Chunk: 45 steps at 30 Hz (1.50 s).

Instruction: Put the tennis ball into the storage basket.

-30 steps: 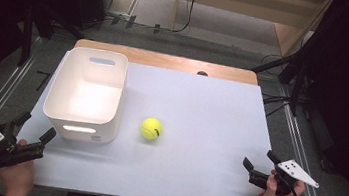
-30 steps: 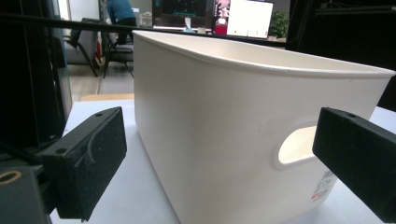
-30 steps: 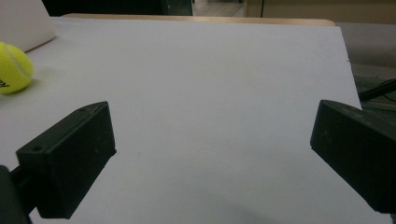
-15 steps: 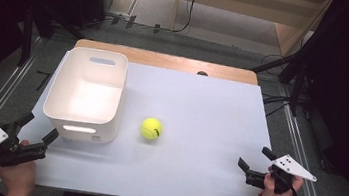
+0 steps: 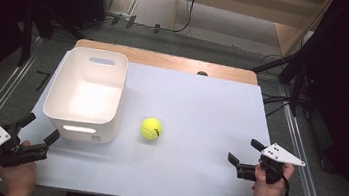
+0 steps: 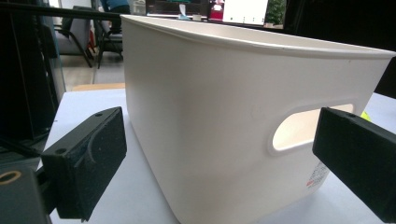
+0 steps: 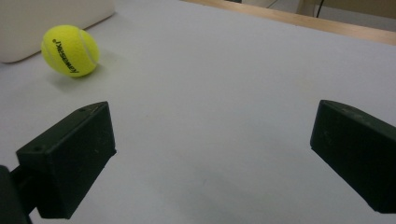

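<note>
White tabletop (image 5: 202,101) is carrying everything: your left tool (image 5: 37,131) is gaping wide, empty, near the white bin (image 5: 87,92); the tennis ball (image 5: 151,128) is sitting just beside the bin; your right tool (image 5: 244,153) is hovering wide open, empty.

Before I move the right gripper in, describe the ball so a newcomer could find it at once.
Start at the big white bin on the left of the pale table. Just off its near right corner, apart from the wall, sits the ball. It is the one small round thing there, bright yellow and fuzzy with dark lettering, ahead and to the left of the open right gripper.
</note>
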{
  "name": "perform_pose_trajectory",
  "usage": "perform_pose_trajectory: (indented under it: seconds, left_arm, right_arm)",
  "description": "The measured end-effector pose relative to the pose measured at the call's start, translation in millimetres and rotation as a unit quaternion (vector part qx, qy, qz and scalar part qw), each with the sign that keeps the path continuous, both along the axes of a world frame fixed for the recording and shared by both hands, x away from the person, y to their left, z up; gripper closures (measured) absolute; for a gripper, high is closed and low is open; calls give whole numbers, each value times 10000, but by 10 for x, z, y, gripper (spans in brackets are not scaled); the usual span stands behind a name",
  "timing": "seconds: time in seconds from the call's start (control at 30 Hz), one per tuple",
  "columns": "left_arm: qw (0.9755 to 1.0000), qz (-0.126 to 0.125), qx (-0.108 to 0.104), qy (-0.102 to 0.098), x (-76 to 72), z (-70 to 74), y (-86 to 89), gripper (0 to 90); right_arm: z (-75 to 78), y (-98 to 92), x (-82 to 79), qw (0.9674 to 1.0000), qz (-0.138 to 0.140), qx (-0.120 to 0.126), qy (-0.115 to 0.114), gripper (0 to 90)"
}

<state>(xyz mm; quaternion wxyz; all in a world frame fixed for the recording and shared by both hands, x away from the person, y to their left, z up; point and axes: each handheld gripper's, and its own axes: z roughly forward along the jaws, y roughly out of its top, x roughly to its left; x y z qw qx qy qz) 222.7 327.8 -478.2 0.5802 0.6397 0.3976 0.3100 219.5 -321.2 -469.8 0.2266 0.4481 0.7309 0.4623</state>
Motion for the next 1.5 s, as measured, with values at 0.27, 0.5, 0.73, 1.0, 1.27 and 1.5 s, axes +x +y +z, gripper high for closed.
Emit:
perform_pose_trajectory:
  seconds: [0.27,0.5,0.73,1.0,1.27,1.5]
  left_arm:
    - [10000,-23,70,16,8,-2,-22,28]
    - [10000,-20,45,9,2,-2,-15,28]
    - [10000,-32,49,7,3,-2,-17,28]
    - [10000,-37,48,4,3,-2,-17,29]
    - [10000,-43,46,10,1,-2,-17,28]
    - [10000,-54,43,16,5,-2,-19,28]
  right_arm:
    - [44,155,139,9997,237,-79,82,0]
    - [94,274,253,9989,398,-153,206,0]
    - [138,386,368,9976,571,-178,339,0]
    - [169,500,457,9964,700,-301,363,0]
    - [208,629,533,9950,851,-329,415,0]
    - [227,738,601,9934,990,-387,421,0]
